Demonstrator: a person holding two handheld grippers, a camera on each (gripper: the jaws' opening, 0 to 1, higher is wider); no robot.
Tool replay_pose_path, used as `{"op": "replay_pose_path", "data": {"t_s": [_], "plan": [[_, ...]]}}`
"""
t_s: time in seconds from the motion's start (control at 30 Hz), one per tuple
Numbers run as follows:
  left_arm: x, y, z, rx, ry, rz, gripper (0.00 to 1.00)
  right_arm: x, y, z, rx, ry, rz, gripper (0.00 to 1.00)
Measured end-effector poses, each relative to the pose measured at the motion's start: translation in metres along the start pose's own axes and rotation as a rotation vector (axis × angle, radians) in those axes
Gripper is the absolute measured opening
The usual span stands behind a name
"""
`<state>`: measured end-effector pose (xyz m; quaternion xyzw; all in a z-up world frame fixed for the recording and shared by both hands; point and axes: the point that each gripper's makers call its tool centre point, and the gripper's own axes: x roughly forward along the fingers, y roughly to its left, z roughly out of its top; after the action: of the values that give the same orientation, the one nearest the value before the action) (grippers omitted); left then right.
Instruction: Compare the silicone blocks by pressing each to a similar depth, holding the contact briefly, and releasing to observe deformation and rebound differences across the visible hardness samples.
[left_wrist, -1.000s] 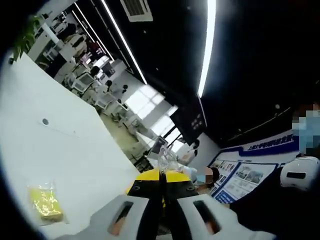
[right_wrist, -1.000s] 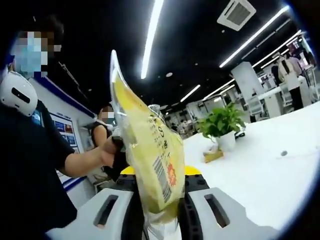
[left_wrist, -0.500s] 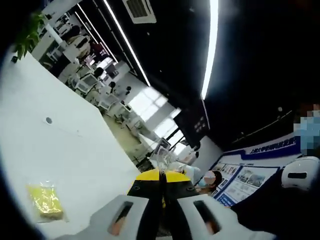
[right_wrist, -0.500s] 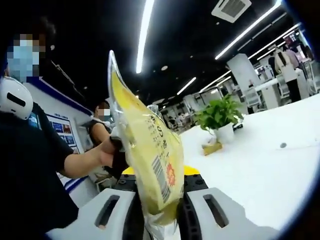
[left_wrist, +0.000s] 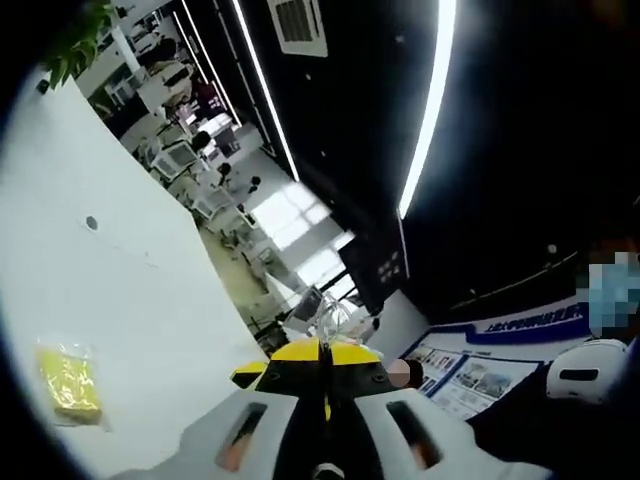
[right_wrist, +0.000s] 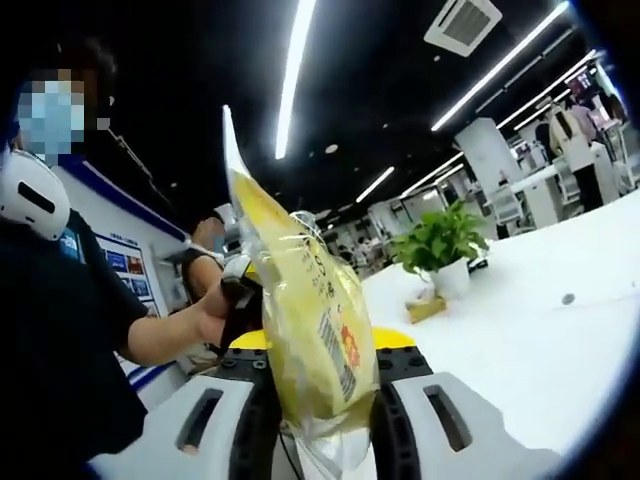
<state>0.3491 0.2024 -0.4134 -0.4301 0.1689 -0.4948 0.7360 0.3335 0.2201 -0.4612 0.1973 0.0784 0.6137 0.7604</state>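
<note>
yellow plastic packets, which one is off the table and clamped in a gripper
The large barcoded yellow plastic packet, upright between the right gripper jaws; the small yellow packet lies flat on the white table.

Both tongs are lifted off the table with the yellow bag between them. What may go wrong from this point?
1. The right tongs grip the yellow bag only at its lower end, and its tall upper part leans free. It may twist or slip out.
2. The left tongs look pressed shut on a thin clear plastic edge. Pulling the hands apart may tear it.
3. A second yellow packet lies on the white table, near the view's edge. It may be forgotten.
</note>
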Motion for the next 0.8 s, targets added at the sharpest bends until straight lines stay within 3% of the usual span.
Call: {"op": "replay_pose_path", "data": {"t_s": [0.27, 0.43, 0.6, 0.73, 0.8], "plan": [[0.002, -0.002, -0.003, -0.002, 0.004, -0.015, 0.0, -0.003, -0.001, 0.001, -0.008, 0.0, -0.013, 0.34], [0.002, 0.001, -0.007, 0.008, 0.012, -0.002, 0.0, -0.002, -0.003, 0.006, -0.014, -0.017, -0.028, 0.49], [0.001, 0.003, -0.006, -0.003, 0.003, 0.0, 0.0, -0.003, -0.004, 0.002, -0.041, -0.004, -0.045, 0.57], [0.0, 0.002, -0.006, -0.008, -0.002, -0.009, 0.0, -0.003, -0.01, -0.004, -0.058, 0.013, -0.086, 0.75], [0.0, 0.002, -0.006, -0.011, -0.004, -0.007, 0.0, -0.005, -0.011, -0.005, -0.065, 0.011, -0.092, 0.75]]}}
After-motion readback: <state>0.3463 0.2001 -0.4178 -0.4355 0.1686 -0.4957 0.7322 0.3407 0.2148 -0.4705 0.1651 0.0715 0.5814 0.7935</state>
